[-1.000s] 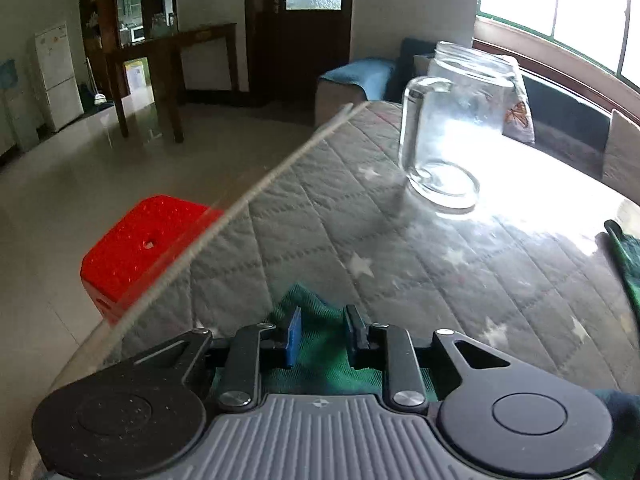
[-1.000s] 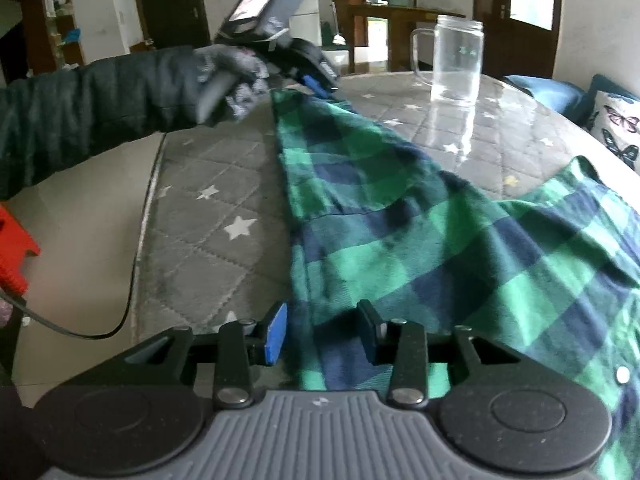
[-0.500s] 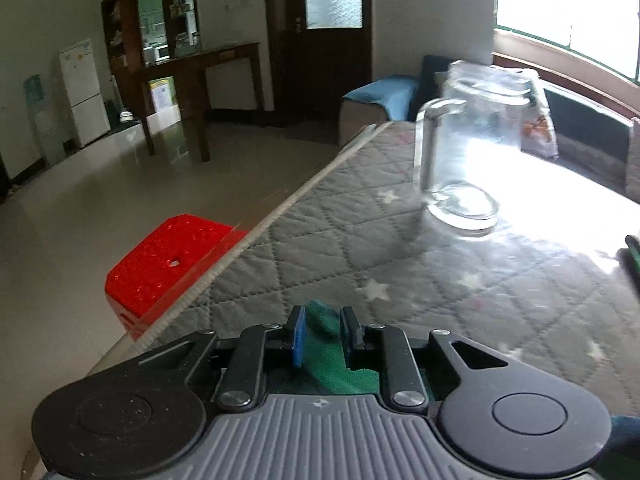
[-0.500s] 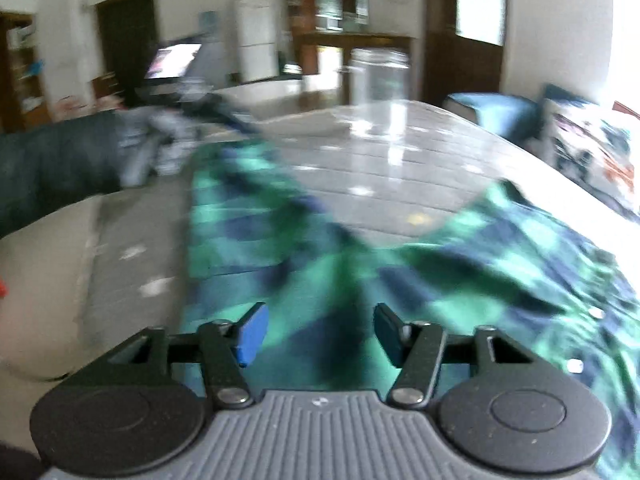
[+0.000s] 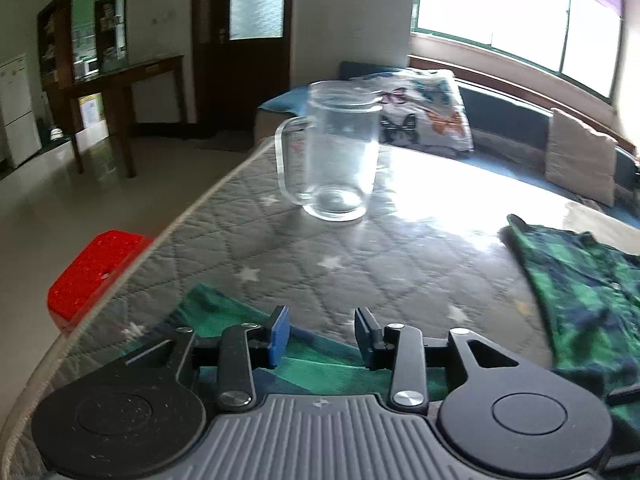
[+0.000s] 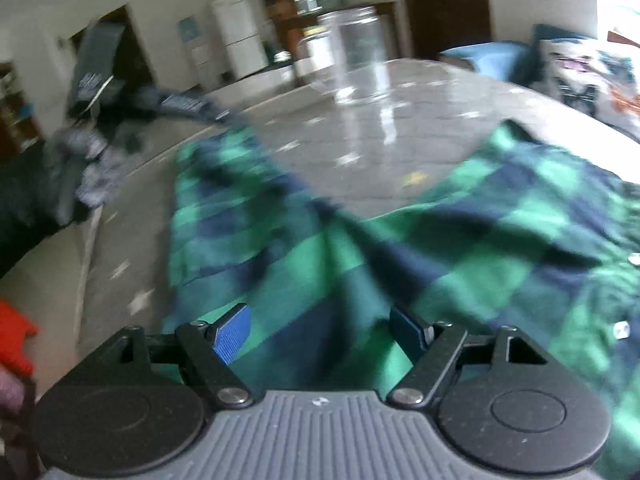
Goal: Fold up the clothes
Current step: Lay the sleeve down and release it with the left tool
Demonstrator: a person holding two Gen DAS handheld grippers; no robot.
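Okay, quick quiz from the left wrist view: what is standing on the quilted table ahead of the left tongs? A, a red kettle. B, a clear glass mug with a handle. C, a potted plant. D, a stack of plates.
B: a clear glass mug with a handle stands upright on the quilted table, ahead of the open left tongs, apart from the green plaid shirt.

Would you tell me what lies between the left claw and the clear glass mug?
Left wrist view: only bare grey quilted star-print tabletop separates left claw from clear glass mug.
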